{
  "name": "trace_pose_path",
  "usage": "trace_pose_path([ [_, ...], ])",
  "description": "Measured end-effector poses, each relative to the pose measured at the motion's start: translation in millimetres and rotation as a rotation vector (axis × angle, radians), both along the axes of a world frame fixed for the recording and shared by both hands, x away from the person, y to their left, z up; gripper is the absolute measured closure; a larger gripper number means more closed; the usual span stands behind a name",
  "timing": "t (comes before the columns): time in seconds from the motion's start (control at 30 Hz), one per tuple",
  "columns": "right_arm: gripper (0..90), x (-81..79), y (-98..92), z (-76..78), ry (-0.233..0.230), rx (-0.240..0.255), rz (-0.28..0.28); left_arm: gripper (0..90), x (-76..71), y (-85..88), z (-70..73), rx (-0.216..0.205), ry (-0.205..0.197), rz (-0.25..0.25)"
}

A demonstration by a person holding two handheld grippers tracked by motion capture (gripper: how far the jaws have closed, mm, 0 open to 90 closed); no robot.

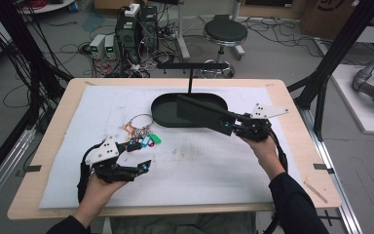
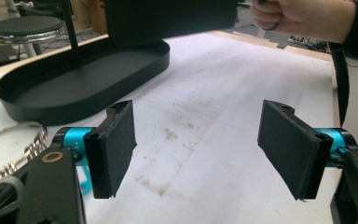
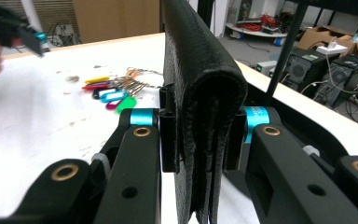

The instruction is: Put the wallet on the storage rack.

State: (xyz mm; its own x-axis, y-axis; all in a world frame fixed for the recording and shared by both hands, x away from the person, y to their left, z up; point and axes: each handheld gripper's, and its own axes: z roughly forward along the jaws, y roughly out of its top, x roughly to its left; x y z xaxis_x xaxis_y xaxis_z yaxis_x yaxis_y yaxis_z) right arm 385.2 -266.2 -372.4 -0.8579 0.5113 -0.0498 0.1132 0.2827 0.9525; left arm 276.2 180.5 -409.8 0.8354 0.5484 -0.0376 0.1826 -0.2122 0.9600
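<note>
Left gripper [image 1: 135, 157]: low over the white mat at the left of the table [image 1: 292, 105], fingers [image 2: 114, 147] standing wide apart with nothing between them

Keys [image 1: 141, 136]: a bunch on a ring with coloured tags, lying on the mat just beyond the left gripper's tips and just left of the tray; in the right gripper view they lie flat, not picked up

Tray [image 1: 163, 114]: black oval dish with an upright post and a crossbar, standing at the middle far side of the mat; what shows of its floor looks bare

Wallet [image 1: 202, 113]: black, folded, leather-like, held up in the air, its far end reaching over the tray's right half

Right gripper [image 1: 229, 126]: fingers [image 3: 168, 135] pressed tight on both faces of the wallet, fold edge upward in the right gripper view

Done so far: by my reading, the wallet is lifted and brought over the tray

Left to do: likely lowering and releasing the wallet into the tray, then the keys, which the free left gripper sits ready beside

Progress: I judge it roughly midway, nothing yet resting in the tray
</note>
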Motion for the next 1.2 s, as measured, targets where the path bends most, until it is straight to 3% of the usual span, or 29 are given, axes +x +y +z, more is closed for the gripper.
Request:
trace_pose_path([
  [0.2, 74.9, 18.4, 9.1, 1.7, 0.002, -0.012, -0.006, 27.6, -5.1, 4.4, -2.6, -0.022, 0.0, 0.007],
  [0.3, 74.9, 27.6, 13.7, -0.3, 0.003, 0.004, -0.009, 27.6, -6.8, 5.4, -1.8, -0.024, -0.013, 0.008],
  [0.73, 74.9, 67.1, 42.0, -9.1, 0.023, -0.061, -0.033, 27.6, -7.5, 12.0, -1.8, -0.022, -0.028, 0.014],
  [0.83, 74.9, 74.7, 47.1, -10.1, 0.013, -0.06, -0.036, 27.6, -6.7, 12.8, -1.7, -0.022, -0.029, 0.016],
  [1.2, 74.9, 98.4, 56.1, -27.1, 0.055, -0.049, -0.074, 27.6, -5.7, 13.4, -3.4, -0.026, -0.03, 0.007],
])
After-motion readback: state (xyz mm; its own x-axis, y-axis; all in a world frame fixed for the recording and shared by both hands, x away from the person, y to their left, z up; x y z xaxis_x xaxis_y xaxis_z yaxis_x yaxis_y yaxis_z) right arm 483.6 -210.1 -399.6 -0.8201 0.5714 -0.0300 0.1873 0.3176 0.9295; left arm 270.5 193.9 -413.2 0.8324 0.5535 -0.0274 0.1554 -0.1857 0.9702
